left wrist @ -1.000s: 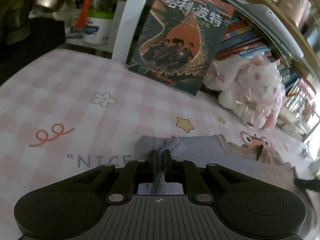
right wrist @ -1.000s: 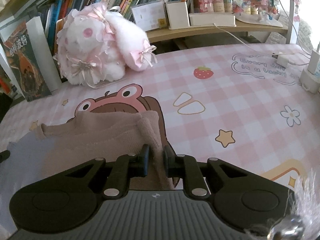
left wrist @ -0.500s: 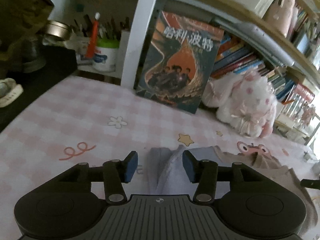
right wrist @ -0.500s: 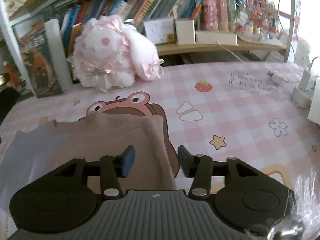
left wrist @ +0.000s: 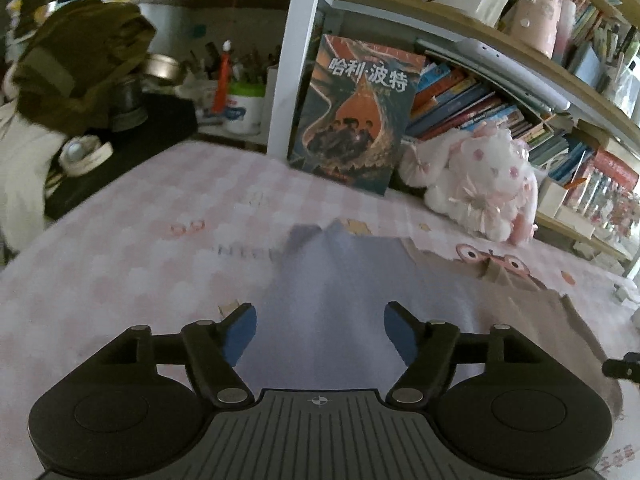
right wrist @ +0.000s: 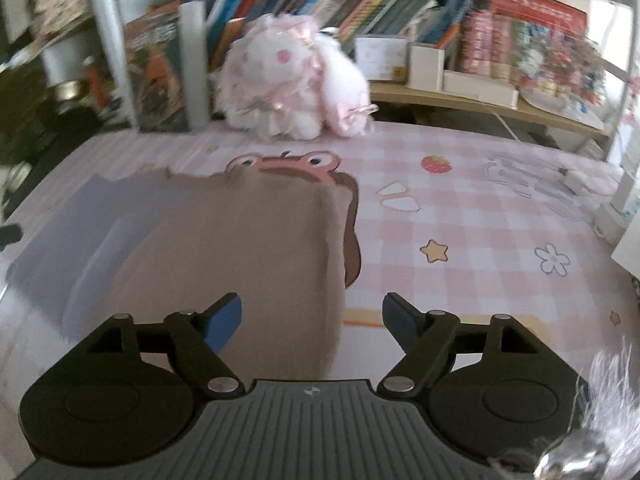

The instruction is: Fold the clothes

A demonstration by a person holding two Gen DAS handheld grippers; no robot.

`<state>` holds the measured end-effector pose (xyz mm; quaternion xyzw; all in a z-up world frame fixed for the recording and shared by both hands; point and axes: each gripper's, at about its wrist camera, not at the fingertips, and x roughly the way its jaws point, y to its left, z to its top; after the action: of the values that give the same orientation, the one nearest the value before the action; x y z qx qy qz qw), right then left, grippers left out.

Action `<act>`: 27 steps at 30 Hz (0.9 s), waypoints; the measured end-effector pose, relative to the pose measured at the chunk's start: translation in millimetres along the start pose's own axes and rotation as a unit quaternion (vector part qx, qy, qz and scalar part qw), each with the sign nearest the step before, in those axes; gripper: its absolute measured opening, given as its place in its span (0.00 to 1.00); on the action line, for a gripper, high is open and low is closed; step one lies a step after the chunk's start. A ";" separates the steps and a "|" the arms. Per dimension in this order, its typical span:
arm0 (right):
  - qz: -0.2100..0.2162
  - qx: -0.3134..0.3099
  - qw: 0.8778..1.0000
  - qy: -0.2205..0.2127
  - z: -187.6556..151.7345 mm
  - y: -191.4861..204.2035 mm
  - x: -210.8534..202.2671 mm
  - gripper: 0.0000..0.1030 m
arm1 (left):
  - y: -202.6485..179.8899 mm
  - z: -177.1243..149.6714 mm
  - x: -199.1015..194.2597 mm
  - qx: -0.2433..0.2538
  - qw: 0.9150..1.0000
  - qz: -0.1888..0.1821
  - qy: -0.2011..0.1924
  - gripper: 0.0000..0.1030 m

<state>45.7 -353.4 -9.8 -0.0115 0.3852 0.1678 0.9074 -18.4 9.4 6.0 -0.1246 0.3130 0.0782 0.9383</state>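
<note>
A garment lies flat on the pink checked table. Its left part is grey-lilac (left wrist: 340,280) and its right part is beige-brown (right wrist: 248,248); the grey part also shows in the right wrist view (right wrist: 92,220), the beige part in the left wrist view (left wrist: 532,320). My left gripper (left wrist: 320,330) is open and empty above the grey part. My right gripper (right wrist: 312,320) is open and empty above the beige part's right edge.
A white-pink plush toy (right wrist: 288,92) and an upright book (left wrist: 356,112) stand at the back of the table, before shelves of books (right wrist: 400,12). A cup of pens (left wrist: 244,108) and dark items are at the far left. A charger and cable (right wrist: 576,176) lie at the right.
Both grippers have opened, let go of the garment's edges and drawn back and up. The cloth now lies flat on the table.
</note>
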 end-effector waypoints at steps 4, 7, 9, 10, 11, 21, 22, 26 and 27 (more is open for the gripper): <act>0.030 -0.022 0.999 0.015 -10.0 -13.9 -5.8 0.74 | -27.1 -22.7 -13.8 -0.008 1.000 0.022 0.006 0.74; 0.052 -0.030 0.998 0.027 -16.7 -24.0 -6.9 0.74 | -46.9 -39.7 -23.7 -0.012 0.999 0.037 0.010 0.75; 0.064 -0.037 0.997 0.035 -22.3 -29.5 -8.2 0.74 | -57.9 -49.8 -29.3 -0.014 0.999 0.046 0.014 0.76; 0.069 -0.040 0.996 0.039 -24.1 -32.0 -8.5 0.74 | -63.4 -54.9 -32.1 -0.015 0.998 0.051 0.016 0.76; 0.073 -0.041 0.996 0.041 -25.7 -33.9 -9.0 0.74 | -67.9 -58.8 -33.9 -0.017 0.998 0.055 0.019 0.77; 0.105 -0.040 0.992 0.061 -36.0 -48.7 -11.1 0.75 | -58.3 -66.6 -27.8 -0.134 0.986 0.070 0.076 0.80; 0.107 -0.040 0.992 0.062 -35.7 -49.1 -10.9 0.75 | -50.1 -66.5 -26.6 -0.165 0.981 0.064 0.076 0.80; 0.112 -0.042 0.991 0.057 -32.3 -47.5 -11.4 0.75 | -14.5 -65.8 -16.4 -0.293 0.953 0.026 0.072 0.79; 0.112 -0.043 0.991 0.055 -31.3 -46.7 -11.9 0.75 | -6.3 -65.7 -14.0 -0.323 0.944 0.012 0.068 0.79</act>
<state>30.9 -405.6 -28.5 -0.0165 0.4256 0.2844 0.8589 -65.4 -16.2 -35.1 -0.4219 0.3354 0.1779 0.8233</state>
